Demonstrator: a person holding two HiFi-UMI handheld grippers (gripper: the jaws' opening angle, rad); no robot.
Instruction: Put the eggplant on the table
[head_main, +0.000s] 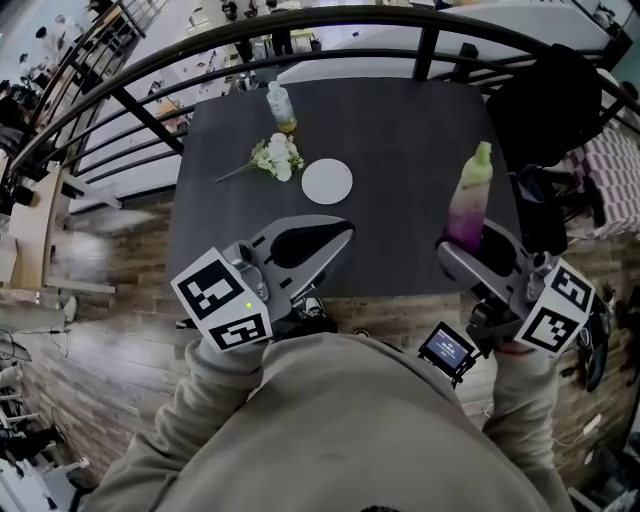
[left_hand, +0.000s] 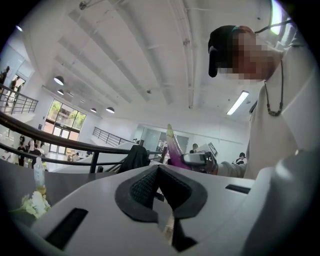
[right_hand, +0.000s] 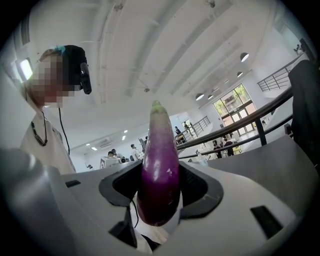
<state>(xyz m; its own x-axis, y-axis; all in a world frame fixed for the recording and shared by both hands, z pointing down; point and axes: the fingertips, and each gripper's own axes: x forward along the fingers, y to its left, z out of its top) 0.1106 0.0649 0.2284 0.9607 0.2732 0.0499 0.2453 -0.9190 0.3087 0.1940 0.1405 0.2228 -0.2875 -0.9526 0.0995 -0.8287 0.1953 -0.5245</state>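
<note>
Right gripper view, right tool (right_hand: 160, 182) clamped on upright eggplant (right_hand: 159, 150), left tool (left_hand: 159, 170) closed, empty

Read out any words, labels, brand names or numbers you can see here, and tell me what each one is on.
No text here is readable.
Small lit screen: print too small to read.
Bottle on the table: any label too small and blurred to read.
Marker cubes: black and white square patterns only, no letters or numbers.
</note>
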